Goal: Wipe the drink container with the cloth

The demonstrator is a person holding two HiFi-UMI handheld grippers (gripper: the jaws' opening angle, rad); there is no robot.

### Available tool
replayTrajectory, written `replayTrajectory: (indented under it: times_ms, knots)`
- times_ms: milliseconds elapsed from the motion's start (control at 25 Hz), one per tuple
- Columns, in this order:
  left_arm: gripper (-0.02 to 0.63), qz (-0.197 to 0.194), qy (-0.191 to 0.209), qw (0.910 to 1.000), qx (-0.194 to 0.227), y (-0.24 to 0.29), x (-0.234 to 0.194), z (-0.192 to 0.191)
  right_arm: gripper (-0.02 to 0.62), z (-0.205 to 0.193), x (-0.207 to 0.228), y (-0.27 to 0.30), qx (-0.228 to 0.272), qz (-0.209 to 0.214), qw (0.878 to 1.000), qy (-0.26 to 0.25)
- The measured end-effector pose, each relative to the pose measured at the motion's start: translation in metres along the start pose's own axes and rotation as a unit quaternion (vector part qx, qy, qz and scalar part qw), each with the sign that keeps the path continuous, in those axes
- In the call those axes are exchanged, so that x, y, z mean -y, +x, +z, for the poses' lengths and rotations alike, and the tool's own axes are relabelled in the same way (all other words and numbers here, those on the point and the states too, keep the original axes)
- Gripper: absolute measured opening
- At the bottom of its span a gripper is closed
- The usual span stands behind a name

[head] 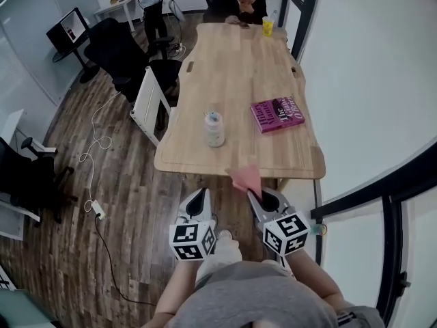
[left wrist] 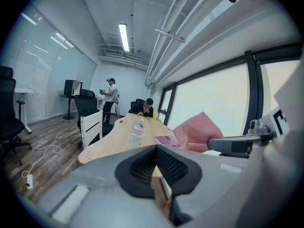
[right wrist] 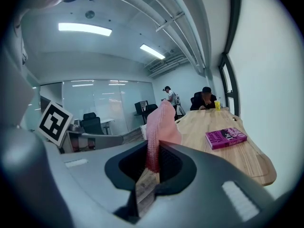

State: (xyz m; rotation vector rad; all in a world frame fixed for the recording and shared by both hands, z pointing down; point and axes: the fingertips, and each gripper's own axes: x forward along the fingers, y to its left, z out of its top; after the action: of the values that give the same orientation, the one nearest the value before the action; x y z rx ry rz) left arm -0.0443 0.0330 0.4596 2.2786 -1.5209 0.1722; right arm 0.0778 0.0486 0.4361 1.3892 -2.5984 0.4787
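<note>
The drink container [head: 214, 129], a clear bottle with a pale lid, stands upright near the front of the wooden table [head: 235, 80]; in the left gripper view the bottle [left wrist: 137, 134] shows ahead. A pink cloth [head: 245, 178] sticks up from my right gripper [head: 258, 198], whose jaws are shut on it; the cloth [right wrist: 160, 127] rises from them in the right gripper view. My left gripper [head: 196, 202] is shut with nothing in it. Both grippers hang short of the table's front edge, over the floor. The cloth [left wrist: 197, 133] appears at right in the left gripper view.
A magenta book [head: 277, 113] lies right of the bottle. At the table's far end a seated person [head: 239, 5] has a yellow cup [head: 268, 26] nearby. A white chair [head: 151, 104] and black office chairs [head: 119, 53] stand left. Cables [head: 95, 149] run across the floor.
</note>
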Motion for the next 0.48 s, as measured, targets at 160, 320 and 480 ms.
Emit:
replayTrajectory:
  times_ms: [160, 320, 480]
  knots:
    - [0.002, -0.011, 0.002, 0.9999, -0.005, 0.027, -0.016, 0.014, 0.035, 0.011, 0.013, 0.028, -0.001, -0.010, 1.000, 0.004]
    - [0.002, -0.022, 0.003, 0.9997, -0.010, 0.052, -0.033, 0.023, 0.035, 0.021, 0.025, 0.056, -0.002, -0.018, 1.000, 0.004]
    - [0.002, -0.029, 0.007, 0.9995, -0.013, 0.074, -0.049, 0.034, 0.035, 0.034, 0.035, 0.083, 0.003, -0.023, 1.000, 0.005]
